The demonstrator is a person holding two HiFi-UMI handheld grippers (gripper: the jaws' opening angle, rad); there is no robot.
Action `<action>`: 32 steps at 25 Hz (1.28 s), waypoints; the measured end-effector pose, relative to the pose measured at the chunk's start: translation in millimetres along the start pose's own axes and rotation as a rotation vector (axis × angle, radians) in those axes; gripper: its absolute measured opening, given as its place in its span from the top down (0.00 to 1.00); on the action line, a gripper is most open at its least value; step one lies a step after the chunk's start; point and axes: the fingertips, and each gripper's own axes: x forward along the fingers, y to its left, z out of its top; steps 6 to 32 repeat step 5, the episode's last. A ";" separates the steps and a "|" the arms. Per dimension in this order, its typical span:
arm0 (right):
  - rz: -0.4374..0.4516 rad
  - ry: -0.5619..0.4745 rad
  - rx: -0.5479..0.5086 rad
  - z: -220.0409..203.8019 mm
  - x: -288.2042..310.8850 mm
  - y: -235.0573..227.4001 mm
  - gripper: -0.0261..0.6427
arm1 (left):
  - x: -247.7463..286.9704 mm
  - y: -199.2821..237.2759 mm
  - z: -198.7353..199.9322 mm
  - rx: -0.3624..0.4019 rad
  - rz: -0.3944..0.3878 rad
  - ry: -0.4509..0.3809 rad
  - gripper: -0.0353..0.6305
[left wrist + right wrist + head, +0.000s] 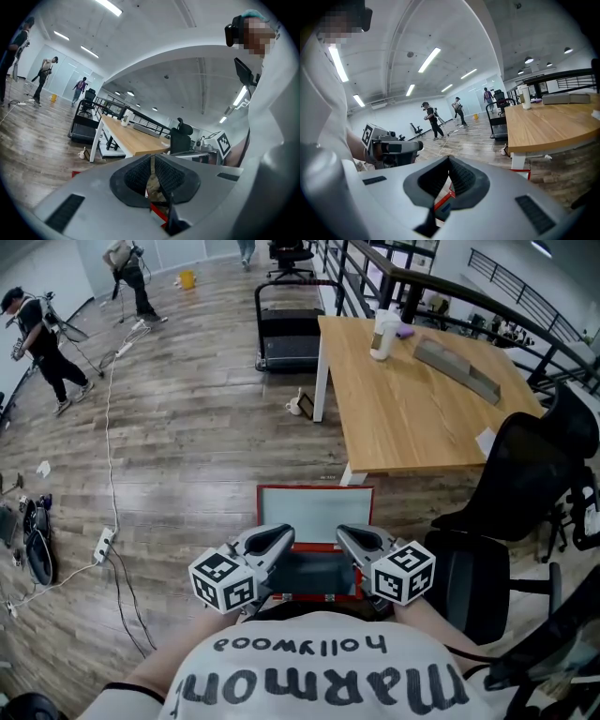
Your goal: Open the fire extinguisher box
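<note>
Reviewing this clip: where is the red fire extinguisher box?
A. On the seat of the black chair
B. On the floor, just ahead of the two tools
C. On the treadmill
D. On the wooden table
B: the head view shows the red box lying on the wood floor, with the left tool and the right tool at its near end.

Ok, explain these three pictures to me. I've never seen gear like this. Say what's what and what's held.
There is no robot here. A person holds two hand tools, the left gripper and the right gripper, each with a marker cube. One picture comes from a camera on the person's head, looking down. The other two come from cameras riding on the grippers. On the floor below lies the red-framed fire extinguisher box, near a wooden table and a black chair. Both grippers are closed and hold nothing.
</note>
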 end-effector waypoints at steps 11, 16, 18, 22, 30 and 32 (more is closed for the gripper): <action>-0.002 0.007 0.001 -1.7 1.0 0.5 0.94 | -1.0 0.2 -0.1 0.000 -0.005 0.001 0.90; -0.002 0.007 0.001 -1.7 1.0 0.5 0.94 | -1.0 0.2 -0.1 0.000 -0.005 0.001 0.90; -0.002 0.007 0.001 -1.7 1.0 0.5 0.94 | -1.0 0.2 -0.1 0.000 -0.005 0.001 0.90; -0.002 0.007 0.001 -1.7 1.0 0.5 0.94 | -1.0 0.2 -0.1 0.000 -0.005 0.001 0.90; -0.002 0.007 0.001 -1.7 1.0 0.5 0.94 | -1.0 0.2 -0.1 0.000 -0.005 0.001 0.90; -0.002 0.007 0.001 -1.7 1.0 0.5 0.94 | -1.0 0.2 -0.1 0.000 -0.005 0.001 0.90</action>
